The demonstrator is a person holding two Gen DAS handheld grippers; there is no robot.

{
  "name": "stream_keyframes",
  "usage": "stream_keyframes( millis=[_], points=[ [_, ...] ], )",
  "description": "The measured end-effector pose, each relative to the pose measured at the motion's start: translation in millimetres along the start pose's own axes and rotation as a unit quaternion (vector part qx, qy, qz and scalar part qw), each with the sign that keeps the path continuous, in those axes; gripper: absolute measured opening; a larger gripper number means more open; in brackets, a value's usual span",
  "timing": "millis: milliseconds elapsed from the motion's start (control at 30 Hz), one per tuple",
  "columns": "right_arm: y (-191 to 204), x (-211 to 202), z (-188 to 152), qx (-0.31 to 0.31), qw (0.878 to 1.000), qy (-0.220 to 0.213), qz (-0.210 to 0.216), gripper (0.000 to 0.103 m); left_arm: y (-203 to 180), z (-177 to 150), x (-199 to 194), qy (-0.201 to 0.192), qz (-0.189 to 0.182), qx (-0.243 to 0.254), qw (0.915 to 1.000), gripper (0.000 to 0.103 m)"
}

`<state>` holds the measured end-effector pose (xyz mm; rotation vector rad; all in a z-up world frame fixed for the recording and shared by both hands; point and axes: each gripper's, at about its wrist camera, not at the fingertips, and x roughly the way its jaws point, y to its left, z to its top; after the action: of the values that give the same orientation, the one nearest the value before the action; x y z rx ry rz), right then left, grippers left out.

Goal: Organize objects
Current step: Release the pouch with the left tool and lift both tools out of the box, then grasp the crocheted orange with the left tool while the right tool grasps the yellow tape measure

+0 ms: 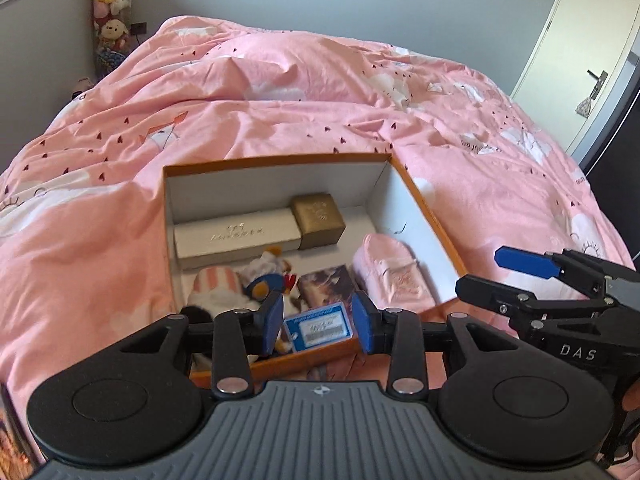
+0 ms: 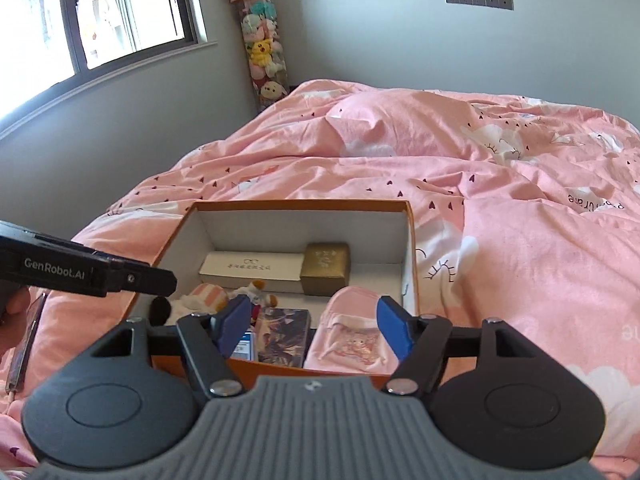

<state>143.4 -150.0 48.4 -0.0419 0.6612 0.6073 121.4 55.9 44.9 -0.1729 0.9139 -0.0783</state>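
Box (image 1: pixel 424 216) sits on the bed (image 1: pixel 280 100), packed – long white case at 12 o'clock, pink pouch (image 1: pixel 390 276) at 3. Left claw (image 1: pixel 318 322) and right claw (image 2: pixel 314 326) both apart, empty – looks near done.

Open box (image 1: pixel 424 208) at frame centre, resting on bed (image 1: pixel 280 100). Inside, along far wall: long case (image 1: pixel 236 236), with cube box (image 1: pixel 318 220) touching its right end. In front of case, at left: plush toy (image 1: pixel 236 284). Right of toy: booklet (image 1: pixel 328 280), with card (image 1: pixel 320 326) at near wall. Right of booklet: pouch (image 1: pixel 392 268). Left gripper (image 1: pixel 320 322) over near wall; right gripper (image 2: pixel 310 326) likewise. Upper left, beyond bed: toy column (image 2: pixel 264 48) in room corner, window (image 2: pixel 100 12) further left.
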Motion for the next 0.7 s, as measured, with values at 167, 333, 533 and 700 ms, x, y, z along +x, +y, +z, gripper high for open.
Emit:
stream_keyframes(
  millis=[167, 333, 533, 700],
  points=[
    [25, 3, -28, -0.005, 1.000, 0.020, 0.019, 0.072, 13, -43, 12, 0.056, 0.020, -0.023, 0.9980, 0.042],
    [38, 16, -53, -0.003, 0.999, 0.044, 0.002, 0.073, 11, -78, 25, 0.080, 0.034, -0.003, 0.9963, 0.042],
    [52, 37, -71, -0.023, 0.997, 0.077, -0.023, 0.076, 16, -106, 42, 0.117, 0.047, -0.011, 0.9919, 0.043],
    [58, 56, -80, -0.038, 0.992, 0.115, -0.035, 0.076, 22, -120, 53, 0.141, 0.041, -0.017, 0.9890, 0.054]
  ],
)
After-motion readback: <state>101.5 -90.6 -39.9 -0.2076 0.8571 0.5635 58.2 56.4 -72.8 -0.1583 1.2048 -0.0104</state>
